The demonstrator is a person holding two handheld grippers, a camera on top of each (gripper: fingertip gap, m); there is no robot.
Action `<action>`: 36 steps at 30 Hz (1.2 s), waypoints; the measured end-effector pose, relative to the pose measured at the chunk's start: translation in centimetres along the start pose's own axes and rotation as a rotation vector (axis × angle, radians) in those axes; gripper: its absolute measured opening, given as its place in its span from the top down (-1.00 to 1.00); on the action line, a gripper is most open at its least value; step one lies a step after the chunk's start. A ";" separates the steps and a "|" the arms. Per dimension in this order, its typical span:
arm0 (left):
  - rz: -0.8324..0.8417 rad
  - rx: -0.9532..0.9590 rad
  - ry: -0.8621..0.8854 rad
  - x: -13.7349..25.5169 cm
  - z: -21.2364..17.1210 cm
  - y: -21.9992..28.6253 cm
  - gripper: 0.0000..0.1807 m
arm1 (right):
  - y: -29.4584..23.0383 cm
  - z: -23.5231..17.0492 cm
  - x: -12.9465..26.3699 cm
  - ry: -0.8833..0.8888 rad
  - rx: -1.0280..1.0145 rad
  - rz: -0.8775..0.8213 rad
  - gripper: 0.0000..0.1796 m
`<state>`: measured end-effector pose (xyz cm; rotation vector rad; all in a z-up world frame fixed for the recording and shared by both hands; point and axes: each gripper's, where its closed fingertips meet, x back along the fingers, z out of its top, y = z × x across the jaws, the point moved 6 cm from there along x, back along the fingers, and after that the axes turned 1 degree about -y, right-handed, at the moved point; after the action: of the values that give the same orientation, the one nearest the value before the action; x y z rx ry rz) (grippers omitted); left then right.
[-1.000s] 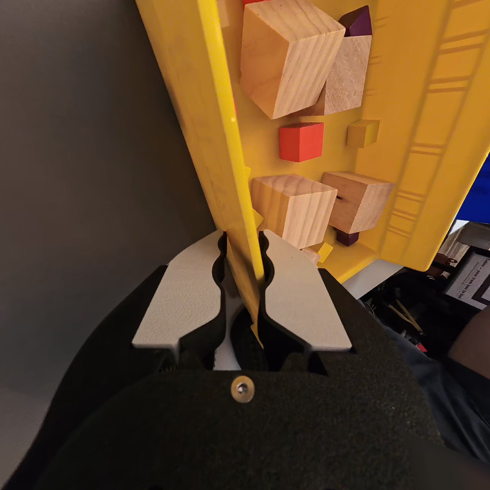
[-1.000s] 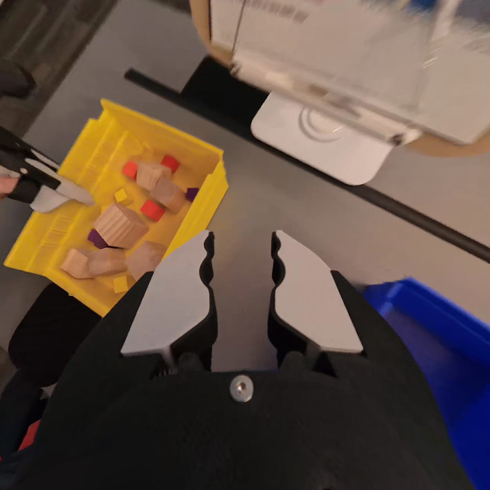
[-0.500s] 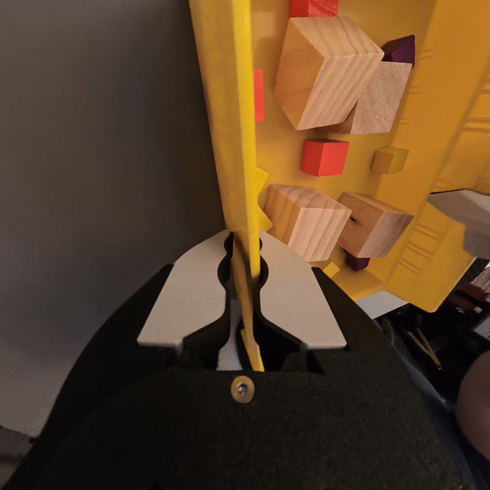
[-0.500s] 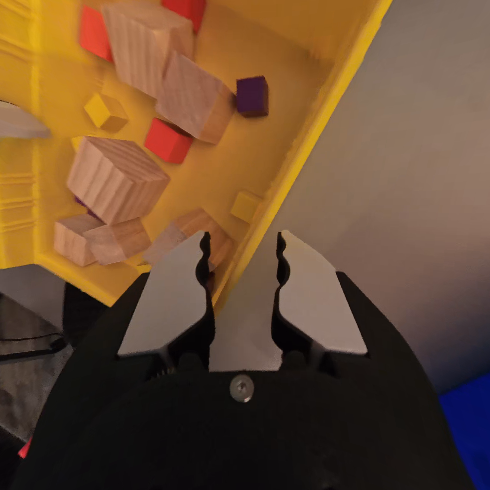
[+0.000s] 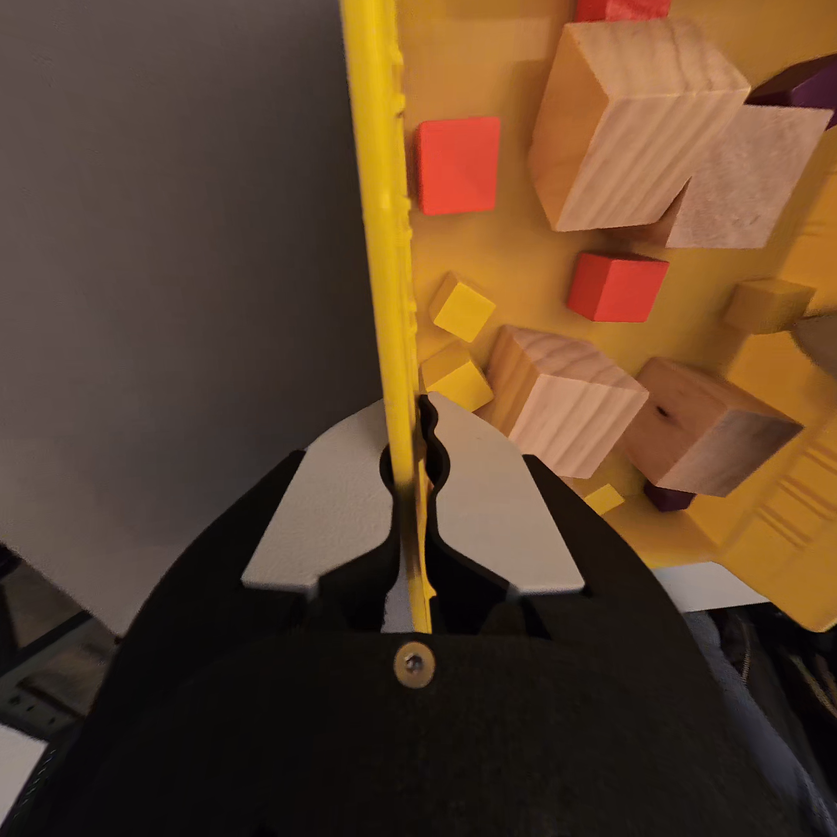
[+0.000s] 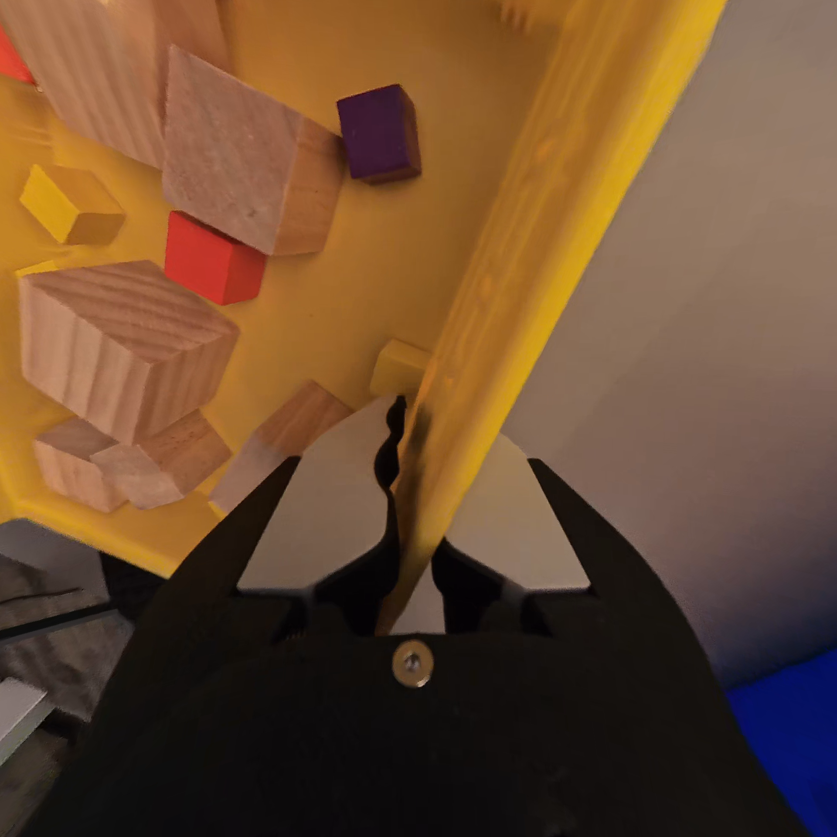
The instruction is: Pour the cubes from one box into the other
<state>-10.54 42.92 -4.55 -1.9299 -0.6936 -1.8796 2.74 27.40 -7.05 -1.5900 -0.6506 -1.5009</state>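
A yellow box (image 5: 380, 226) holds several cubes: large plain wooden ones (image 5: 634, 127), small red ones (image 5: 457, 165), small yellow ones (image 5: 462, 308) and a purple one (image 6: 378, 131). My left gripper (image 5: 407, 407) is shut on the box's left wall, one finger inside and one outside. My right gripper (image 6: 435, 430) is shut on the opposite wall (image 6: 521, 271), its left finger inside next to a wooden cube (image 6: 290, 430). A corner of the blue box (image 6: 788, 724) shows at the lower right of the right wrist view.
The grey tabletop (image 5: 181, 226) lies left of the yellow box and also right of it (image 6: 679, 317). Dark clutter and the table edge (image 6: 45, 611) show below the box's near end.
My right gripper came down from above the table to the yellow box's right wall and shut on it. My left gripper tightened on the left wall.
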 end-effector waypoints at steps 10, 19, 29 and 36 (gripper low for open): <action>0.060 -0.046 -0.077 1.4 0.0 2.1 0.94 | 1.5 0.7 1.0 -0.017 0.016 -0.021 0.96; 0.077 -0.157 0.011 10.6 3.7 12.8 0.93 | 9.4 1.2 12.7 0.071 0.014 -0.047 0.96; -0.044 -0.406 0.141 15.5 8.1 34.5 0.92 | 27.9 -4.6 26.8 0.173 -0.138 -0.207 0.96; -0.131 -0.507 0.209 13.0 10.6 44.1 0.92 | 37.3 -8.2 28.7 0.256 -0.191 -0.310 0.96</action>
<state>23.32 14.22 11.44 -1.9557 -0.3006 -2.4827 33.47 -3.65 12.23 -1.4469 -0.6425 -2.0090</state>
